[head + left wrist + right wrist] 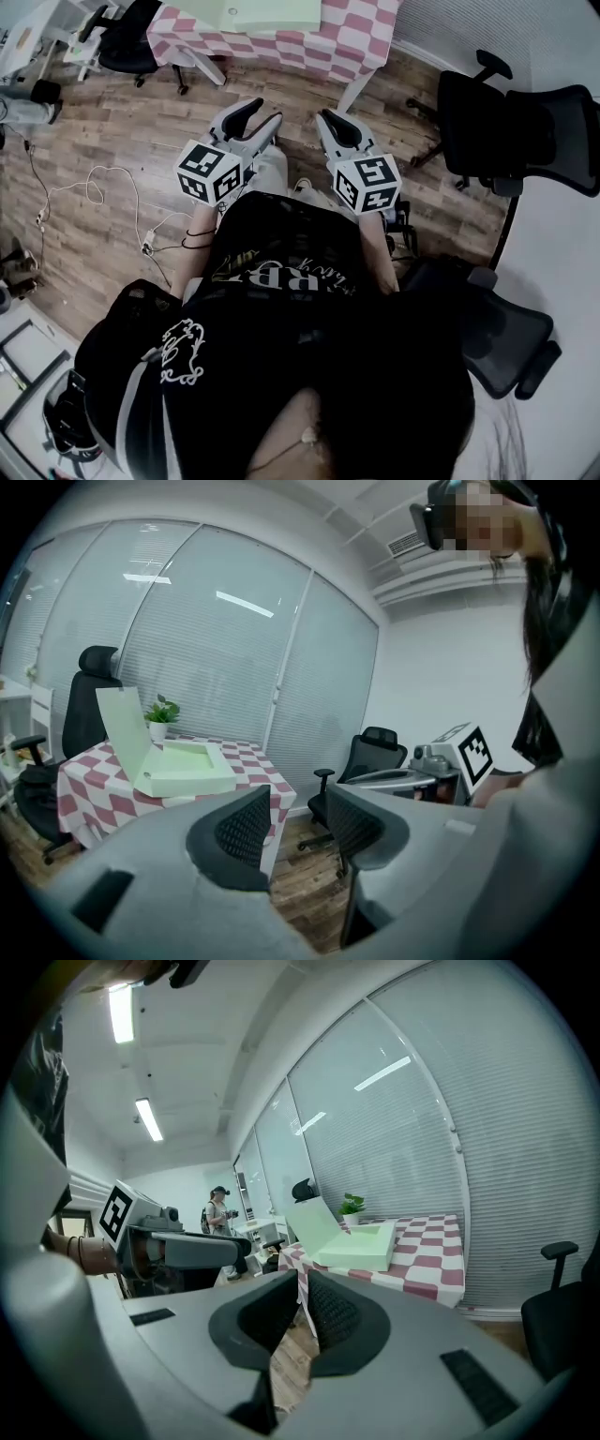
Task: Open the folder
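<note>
The pale green box folder (272, 14) lies on the pink-checked table (328, 47) at the top of the head view, well ahead of both grippers. Its lid (122, 728) stands up and the tray (183, 766) is exposed; it also shows as a green folder (361, 1246) in the right gripper view. My left gripper (262, 112) is held over the wooden floor, away from the table, open with nothing between its pads (246, 829). My right gripper (328, 117) hangs beside it, its tips together and empty (303, 1283).
A black office chair (506, 131) stands right of the table and another one (497, 337) is close at my right. A third chair (127, 42) sits at the table's left. A white cable (94, 192) trails over the floor. A potted plant (161, 714) is on the table. A person (217, 1213) stands far off.
</note>
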`<state>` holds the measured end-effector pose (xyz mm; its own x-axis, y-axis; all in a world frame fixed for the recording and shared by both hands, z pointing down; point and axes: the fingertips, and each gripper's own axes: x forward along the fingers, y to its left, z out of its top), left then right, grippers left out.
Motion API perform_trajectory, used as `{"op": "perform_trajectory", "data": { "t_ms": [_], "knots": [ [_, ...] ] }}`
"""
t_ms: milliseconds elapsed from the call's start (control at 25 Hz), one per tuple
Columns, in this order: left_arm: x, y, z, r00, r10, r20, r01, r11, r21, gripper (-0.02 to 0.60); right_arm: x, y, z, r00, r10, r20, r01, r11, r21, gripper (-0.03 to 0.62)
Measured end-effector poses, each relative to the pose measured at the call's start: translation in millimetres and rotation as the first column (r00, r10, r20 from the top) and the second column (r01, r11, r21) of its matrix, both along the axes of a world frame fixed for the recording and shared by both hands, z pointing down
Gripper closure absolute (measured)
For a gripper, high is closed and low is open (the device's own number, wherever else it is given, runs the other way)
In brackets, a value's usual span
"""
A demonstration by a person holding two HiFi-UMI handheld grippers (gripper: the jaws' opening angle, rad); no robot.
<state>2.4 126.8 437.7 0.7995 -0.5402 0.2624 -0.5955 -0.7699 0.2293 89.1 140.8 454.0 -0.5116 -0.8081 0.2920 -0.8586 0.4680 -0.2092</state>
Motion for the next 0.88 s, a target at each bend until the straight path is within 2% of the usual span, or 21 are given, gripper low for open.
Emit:
{"op": "perform_trajectory", "data": {
  "t_ms": [440, 880],
  "knots": [
    [2, 41, 6, 1.0, 0.013, 0.018, -0.013, 1.0, -0.009, 0.399, -19, 24, -4, 0.999, -0.055, 0.004, 0.054, 0.998, 0.024, 0.556],
    [-23, 48, 11, 0.999, -0.048, 0.0, 0.048, 0.999, -0.024, 0.399, -44, 26, 1, 0.994, -0.112, -0.017, 0.112, 0.994, 0.008, 0.556]
  ]
}}
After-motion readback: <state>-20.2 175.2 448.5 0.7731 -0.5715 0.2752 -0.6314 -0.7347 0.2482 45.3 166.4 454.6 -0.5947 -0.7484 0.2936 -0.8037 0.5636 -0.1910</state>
